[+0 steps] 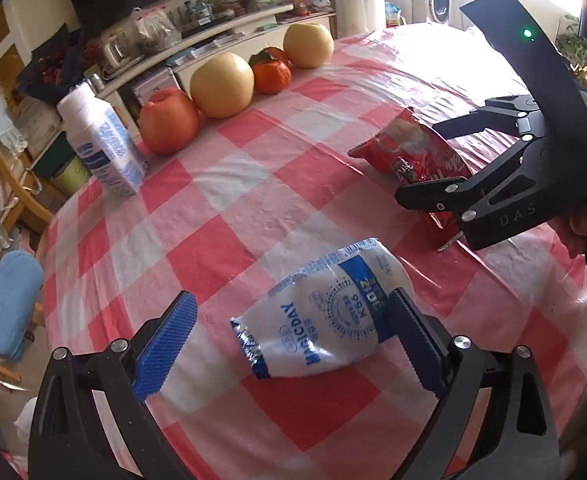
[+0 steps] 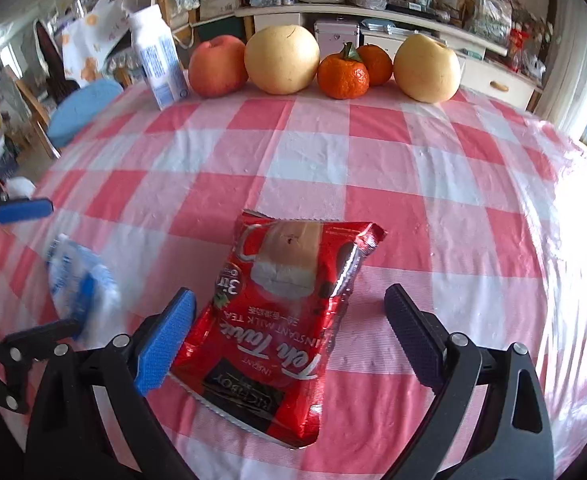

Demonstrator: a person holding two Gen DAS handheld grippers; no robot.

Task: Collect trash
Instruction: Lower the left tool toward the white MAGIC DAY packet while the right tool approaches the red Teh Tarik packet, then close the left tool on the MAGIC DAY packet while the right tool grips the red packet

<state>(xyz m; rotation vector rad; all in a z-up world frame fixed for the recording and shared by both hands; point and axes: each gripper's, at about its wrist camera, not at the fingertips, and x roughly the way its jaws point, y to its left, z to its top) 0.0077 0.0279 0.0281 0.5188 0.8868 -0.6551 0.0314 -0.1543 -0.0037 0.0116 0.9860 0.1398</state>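
Observation:
A white and blue wrapper (image 1: 325,316) lies on the checked tablecloth between the open fingers of my left gripper (image 1: 289,340); its right end touches the right pad (image 1: 413,344). A red milk-tea packet (image 2: 285,320) lies between the open fingers of my right gripper (image 2: 289,336), close to the left blue pad (image 2: 165,344). The packet (image 1: 409,148) and right gripper (image 1: 445,160) also show in the left wrist view, and the wrapper (image 2: 77,276) and left gripper (image 2: 49,268) in the right wrist view.
A white and blue milk carton (image 1: 101,144) stands at the table's far edge beside a red apple (image 1: 169,120), two yellow pears (image 1: 221,84), (image 1: 309,44) and two tangerines (image 1: 271,74). A chair with a blue cushion (image 1: 13,304) stands left of the table (image 1: 253,184).

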